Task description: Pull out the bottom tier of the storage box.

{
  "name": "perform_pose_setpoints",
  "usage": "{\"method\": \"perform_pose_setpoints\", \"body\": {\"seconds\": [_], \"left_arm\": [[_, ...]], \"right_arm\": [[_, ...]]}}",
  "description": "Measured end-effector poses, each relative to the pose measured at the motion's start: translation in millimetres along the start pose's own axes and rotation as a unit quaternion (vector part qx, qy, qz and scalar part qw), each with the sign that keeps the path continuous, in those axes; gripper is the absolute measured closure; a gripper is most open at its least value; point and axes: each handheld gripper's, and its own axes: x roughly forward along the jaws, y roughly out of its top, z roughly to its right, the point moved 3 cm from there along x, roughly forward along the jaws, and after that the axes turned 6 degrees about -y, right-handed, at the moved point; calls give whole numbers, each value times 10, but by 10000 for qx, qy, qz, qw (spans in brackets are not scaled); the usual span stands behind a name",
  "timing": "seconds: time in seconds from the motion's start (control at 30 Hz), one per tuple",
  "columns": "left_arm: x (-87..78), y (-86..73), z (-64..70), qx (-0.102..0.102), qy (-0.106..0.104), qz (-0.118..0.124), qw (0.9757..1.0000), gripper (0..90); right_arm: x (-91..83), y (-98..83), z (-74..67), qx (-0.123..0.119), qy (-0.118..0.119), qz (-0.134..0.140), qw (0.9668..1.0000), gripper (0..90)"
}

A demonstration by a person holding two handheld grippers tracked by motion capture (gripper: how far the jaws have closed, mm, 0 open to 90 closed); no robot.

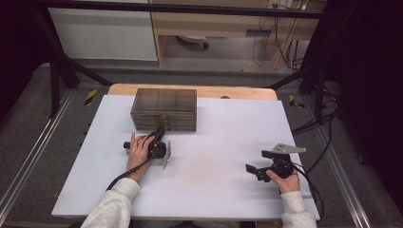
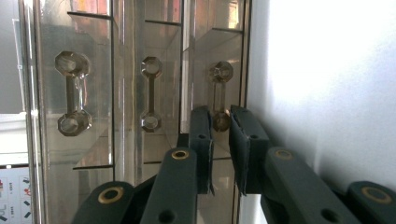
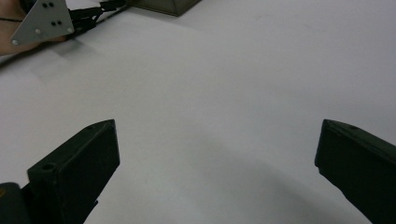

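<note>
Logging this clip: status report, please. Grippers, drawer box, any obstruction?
Left gripper turned sideways, jaws closed on one drawer handle of the clear drawer box. Right gripper open, hovering over the white table. Nothing in the way.

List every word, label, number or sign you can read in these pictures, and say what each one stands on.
No text can be read anywhere.
The clear drawer box and the white table bear no lettering.
A sheet with small marks at the bottom left edge of the left gripper view: too small and blurred to read.
Yellow and black striped markers on the floor: stripes, no words.
</note>
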Motion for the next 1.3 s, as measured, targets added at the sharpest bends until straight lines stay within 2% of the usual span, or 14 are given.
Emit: {"method": "perform_pose_setpoints", "body": {"seconds": [1.3], "left_arm": [[-18, 24, 5, 331, 40, -132, 9994, 795]], "right_arm": [[-2, 2, 4, -7, -9, 4, 10000, 5]]}}
